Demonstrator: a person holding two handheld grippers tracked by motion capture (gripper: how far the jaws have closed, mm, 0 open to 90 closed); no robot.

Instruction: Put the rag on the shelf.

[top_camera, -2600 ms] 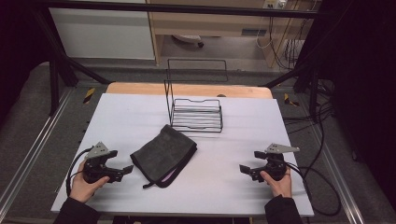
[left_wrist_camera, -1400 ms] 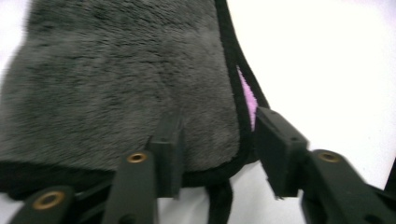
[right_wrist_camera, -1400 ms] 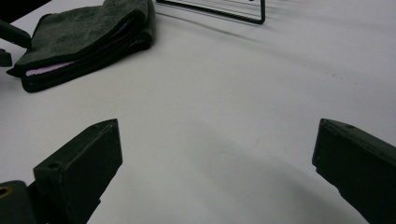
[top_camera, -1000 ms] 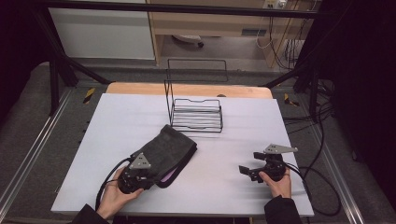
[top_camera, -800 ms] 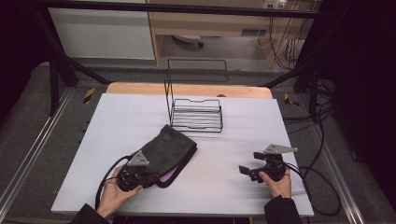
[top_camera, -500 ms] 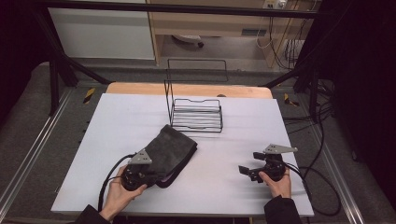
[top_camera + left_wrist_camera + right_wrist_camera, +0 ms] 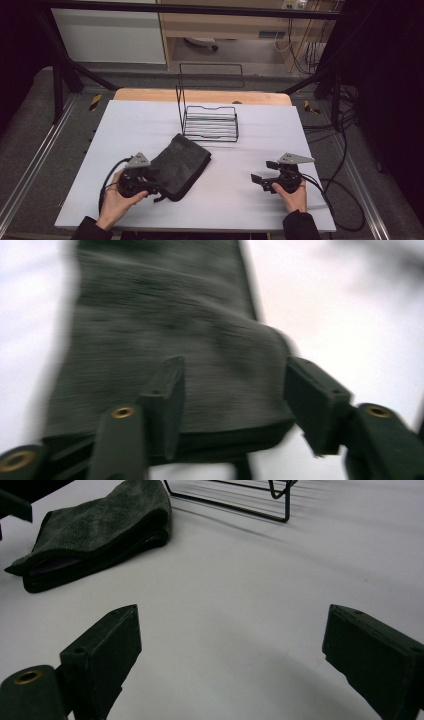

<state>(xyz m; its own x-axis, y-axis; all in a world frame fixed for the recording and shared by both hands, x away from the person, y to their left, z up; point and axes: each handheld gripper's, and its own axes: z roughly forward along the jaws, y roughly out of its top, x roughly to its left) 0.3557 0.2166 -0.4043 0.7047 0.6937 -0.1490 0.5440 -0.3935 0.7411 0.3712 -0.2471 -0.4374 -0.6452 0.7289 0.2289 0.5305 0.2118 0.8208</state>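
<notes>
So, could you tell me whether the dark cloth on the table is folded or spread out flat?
Folded. The cloth lies as a thick bundle, and its near edge shows stacked layers with a gap between them.

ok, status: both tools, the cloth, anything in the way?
Left tool jaws just opened, straddling near edge of folded dark cloth, pads not pressing. Right tool open over bare table. Wire rack stands behind the cloth, apart.

White table top (image 7: 125, 125) with a wooden strip along the far edge, folded dark cloth (image 7: 181, 165) lying near the front left, black wire rack (image 7: 210, 122) standing behind it, close by
</notes>
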